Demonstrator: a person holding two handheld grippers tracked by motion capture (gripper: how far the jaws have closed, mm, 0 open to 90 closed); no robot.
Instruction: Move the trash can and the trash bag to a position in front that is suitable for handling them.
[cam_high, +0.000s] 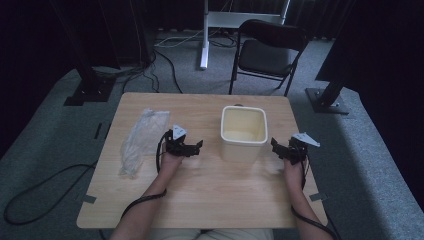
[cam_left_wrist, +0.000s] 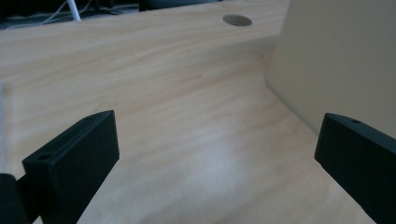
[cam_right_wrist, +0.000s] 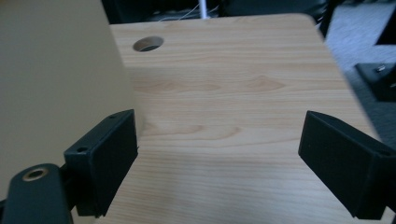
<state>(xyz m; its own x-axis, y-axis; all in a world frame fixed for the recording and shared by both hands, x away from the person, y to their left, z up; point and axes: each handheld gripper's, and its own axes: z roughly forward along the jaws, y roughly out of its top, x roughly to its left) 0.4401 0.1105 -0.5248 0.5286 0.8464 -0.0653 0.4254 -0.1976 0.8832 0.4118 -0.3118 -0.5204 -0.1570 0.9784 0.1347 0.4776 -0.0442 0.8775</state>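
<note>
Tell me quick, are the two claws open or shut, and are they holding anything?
Left gripper: open, holding nothing, beside the cream bin.
Right gripper: open, holding nothing, on the bin's other side.

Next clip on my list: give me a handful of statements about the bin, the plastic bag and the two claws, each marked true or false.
1. The cream bin stands upright between the two claws. True.
2. The left claw is shut on the plastic bag. False: its jaws are spread with nothing between them, and the bag lies apart on the table.
3. The bin looks empty inside. True.
4. The right claw is inside the bin. False: it is beside the bin, open.
5. The bag lies on the table left of the left claw. True.
</note>
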